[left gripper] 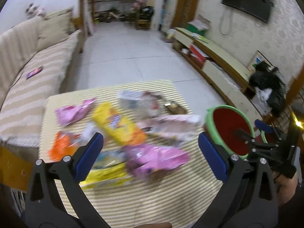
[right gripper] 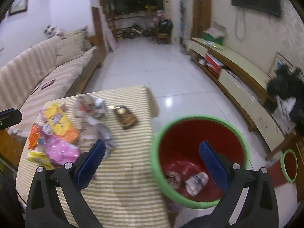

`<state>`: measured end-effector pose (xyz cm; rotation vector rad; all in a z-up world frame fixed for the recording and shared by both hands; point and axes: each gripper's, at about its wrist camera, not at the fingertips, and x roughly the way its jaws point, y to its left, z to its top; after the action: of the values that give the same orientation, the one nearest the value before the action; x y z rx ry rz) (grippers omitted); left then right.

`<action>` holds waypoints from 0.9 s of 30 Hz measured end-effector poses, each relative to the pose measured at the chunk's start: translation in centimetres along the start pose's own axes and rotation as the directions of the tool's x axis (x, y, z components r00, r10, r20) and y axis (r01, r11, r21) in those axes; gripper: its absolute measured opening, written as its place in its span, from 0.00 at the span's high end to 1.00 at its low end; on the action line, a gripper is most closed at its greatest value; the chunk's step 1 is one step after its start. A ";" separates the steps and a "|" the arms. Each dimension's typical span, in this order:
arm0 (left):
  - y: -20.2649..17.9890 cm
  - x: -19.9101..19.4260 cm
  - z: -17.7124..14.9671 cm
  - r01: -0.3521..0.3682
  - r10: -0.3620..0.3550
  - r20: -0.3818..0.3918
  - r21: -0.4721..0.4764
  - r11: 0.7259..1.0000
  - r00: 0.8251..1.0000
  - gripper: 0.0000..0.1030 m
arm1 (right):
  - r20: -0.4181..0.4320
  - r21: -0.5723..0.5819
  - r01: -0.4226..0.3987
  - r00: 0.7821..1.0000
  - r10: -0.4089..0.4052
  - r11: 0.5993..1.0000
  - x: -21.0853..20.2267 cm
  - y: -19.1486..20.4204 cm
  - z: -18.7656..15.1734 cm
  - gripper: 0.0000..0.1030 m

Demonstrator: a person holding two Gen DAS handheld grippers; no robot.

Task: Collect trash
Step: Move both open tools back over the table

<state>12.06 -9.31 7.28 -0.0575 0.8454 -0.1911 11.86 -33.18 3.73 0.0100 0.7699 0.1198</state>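
Observation:
Several snack wrappers lie on a low table with a striped cloth [left gripper: 133, 199]: a yellow bag [left gripper: 117, 123], pink bags [left gripper: 153, 159], an orange one [left gripper: 60, 148]. My left gripper [left gripper: 150, 150] is open and empty above the pink bag. A red bin with a green rim [right gripper: 199, 157] stands beside the table's right edge, with a crumpled wrapper [right gripper: 195, 182] inside. My right gripper [right gripper: 152, 161] is open and empty, its right finger over the bin's mouth. The bin [left gripper: 229, 131] and the right gripper's frame also show in the left wrist view.
A striped sofa [left gripper: 28, 79] runs along the left. A low TV cabinet [right gripper: 237, 79] lines the right wall, with a black bag [right gripper: 288, 91] at its near end. A second green-rimmed bin [right gripper: 288, 165] sits on the floor at right. A brown wrapper [right gripper: 126, 117] lies apart on the table.

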 end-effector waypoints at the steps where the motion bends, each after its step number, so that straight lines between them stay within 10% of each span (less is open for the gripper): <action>1: 1.3 -0.4 -0.5 -0.008 0.008 -0.001 -0.022 1.000 1.000 0.05 | 0.005 -0.016 -0.007 1.000 0.007 1.000 0.0 0.9 0.1 0.07; 15: 12.1 -2.7 -5.7 -0.062 0.058 -0.028 -0.170 0.983 0.998 0.05 | -0.021 -0.168 -0.147 0.989 0.146 0.975 0.0 10.7 -0.8 0.07; 27: 16.1 -1.9 -7.1 -0.070 0.059 -0.051 -0.242 0.968 0.997 0.05 | -0.013 -0.186 -0.076 0.997 0.075 0.980 0.8 10.3 -0.2 0.07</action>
<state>7.86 7.00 1.96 -0.2563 0.9098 -0.0267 11.18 -22.89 3.55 -0.1387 0.7617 0.2637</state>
